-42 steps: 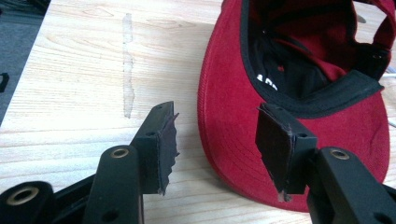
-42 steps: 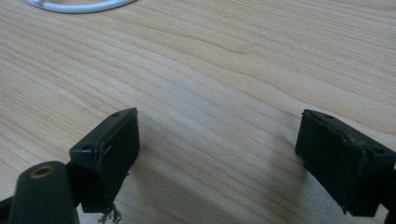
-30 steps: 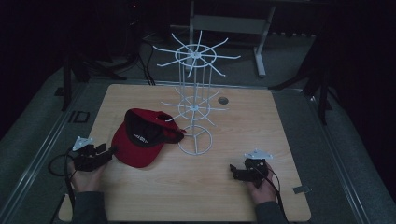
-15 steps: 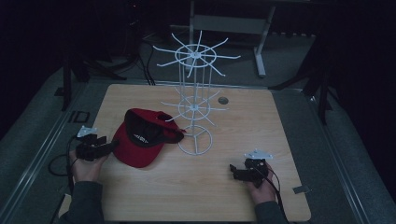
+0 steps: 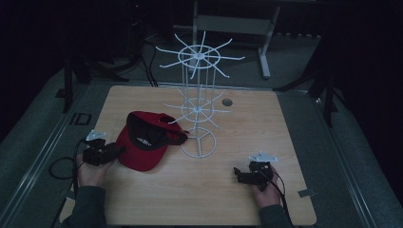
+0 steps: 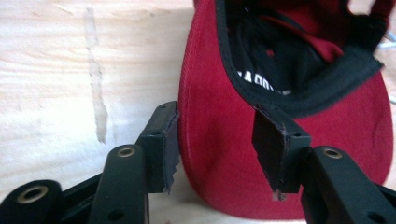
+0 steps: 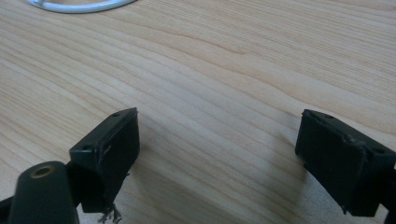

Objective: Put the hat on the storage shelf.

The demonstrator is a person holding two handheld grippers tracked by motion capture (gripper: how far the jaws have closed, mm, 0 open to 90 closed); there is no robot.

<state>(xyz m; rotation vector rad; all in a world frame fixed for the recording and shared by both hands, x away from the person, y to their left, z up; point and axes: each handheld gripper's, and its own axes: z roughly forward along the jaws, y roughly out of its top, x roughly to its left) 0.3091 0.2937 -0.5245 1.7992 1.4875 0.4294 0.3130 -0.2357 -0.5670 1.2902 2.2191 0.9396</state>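
Red baseball cap [image 5: 145, 142] lies on the wooden table [image 5: 285, 133], just left of the white wire display stand [image 5: 198, 114]. Cap sits with its opening turned up and toward the stand: black lining and a white printed label show inside. The black-edged brim side reaches to the stand's ring base [image 5: 199, 142]; whether it touches the ring I cannot tell from the high view.

My left gripper [image 5: 114, 153] is at the cap's left edge, on the side away from the stand. In the left gripper view [image 6: 217, 144] the jaws are spread and straddle the cap's red rim: one jaw on the outside against the fabric, the other over the inner red surface near the black trim. They are not yet pinched together on it; a band of red cloth lies between them. My left hand [image 5: 92, 171] holds the tool low over the table.

My right gripper [image 5: 237, 175] is in front of the stand and to its right, well apart from the cap. Right gripper view [image 7: 217, 154]: jaws spread wide, bare wood grain between them, nothing held. A curve of the stand's white base ring [image 7: 79, 5] shows at the top of that view. My right hand [image 5: 266, 187] rests on the table behind it.

Small dark round mark [image 5: 227, 102] on the table just behind and right of the stand.
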